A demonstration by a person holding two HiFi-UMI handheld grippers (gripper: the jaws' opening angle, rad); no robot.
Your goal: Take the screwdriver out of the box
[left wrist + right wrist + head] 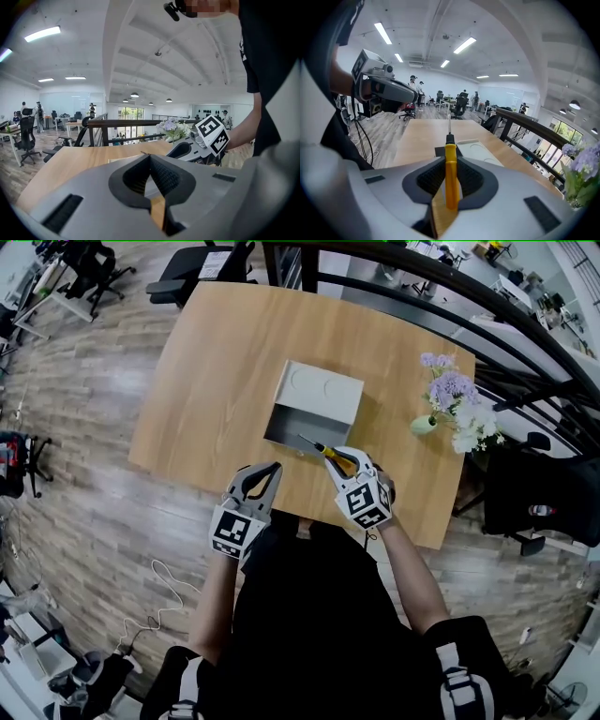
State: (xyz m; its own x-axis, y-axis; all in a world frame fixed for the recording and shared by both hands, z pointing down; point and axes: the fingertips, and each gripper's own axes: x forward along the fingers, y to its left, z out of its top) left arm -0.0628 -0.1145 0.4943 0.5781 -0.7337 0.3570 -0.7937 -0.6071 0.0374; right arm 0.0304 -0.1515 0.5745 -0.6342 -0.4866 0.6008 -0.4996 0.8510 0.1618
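My right gripper (345,458) is shut on a screwdriver (323,449) with a yellow handle; its metal shaft points toward the grey box (315,403). In the right gripper view the yellow handle (450,176) sits clamped between the jaws, shaft (449,123) sticking forward over the table. The box stands open in the table's middle, its front side dark. My left gripper (262,474) hangs at the table's near edge, jaws shut with nothing between them; its fingertips (149,161) meet in the left gripper view, where the right gripper (194,145) shows beyond.
A wooden table (216,362) carries a small vase of pale flowers (455,409) at its right side. A dark railing (450,315) runs behind. Office chairs (94,268) stand on the wood floor at far left. People stand in the distance (417,86).
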